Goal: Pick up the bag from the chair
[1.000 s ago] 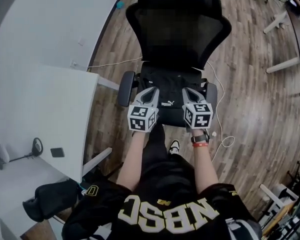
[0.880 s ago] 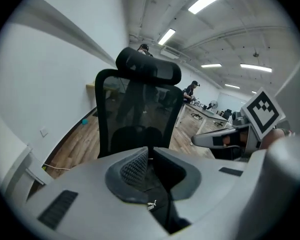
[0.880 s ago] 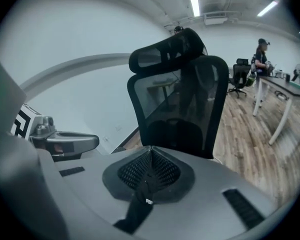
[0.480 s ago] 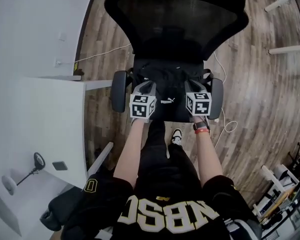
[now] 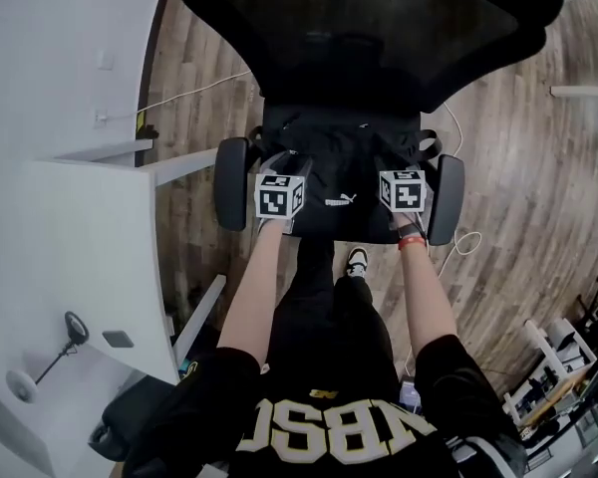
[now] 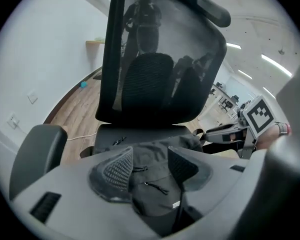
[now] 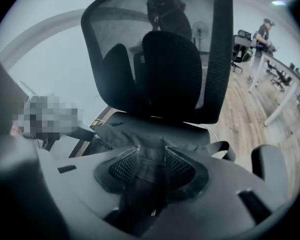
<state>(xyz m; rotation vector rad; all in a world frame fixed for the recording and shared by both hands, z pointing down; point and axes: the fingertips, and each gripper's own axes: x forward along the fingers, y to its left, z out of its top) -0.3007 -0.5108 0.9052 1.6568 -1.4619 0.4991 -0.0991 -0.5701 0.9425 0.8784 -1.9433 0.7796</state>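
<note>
A black bag [image 5: 341, 172] with a small white logo lies on the seat of a black mesh-backed office chair [image 5: 369, 28]. Both grippers are down on the bag's front half. My left gripper [image 5: 284, 163] is over its left side; in the left gripper view the left gripper [image 6: 150, 165] stands open, with the flat bag [image 6: 155, 186] and its zip pulls in the gap. My right gripper [image 5: 397, 165] is on the bag's right side; in the right gripper view the right gripper [image 7: 152, 165] holds a raised fold of bag [image 7: 155, 134] fabric between its pads.
The chair's armrests [image 5: 231, 169] [image 5: 446, 199] flank both grippers. A bag strap [image 7: 221, 146] loops off to the right. A white desk [image 5: 90, 247] stands on the left, and a white cable [image 5: 468, 242] lies on the wood floor. A person [image 7: 265, 31] stands far back by other desks.
Both grippers moved forward from the seat's front edge onto the bag. The head view came closer over the chair.
</note>
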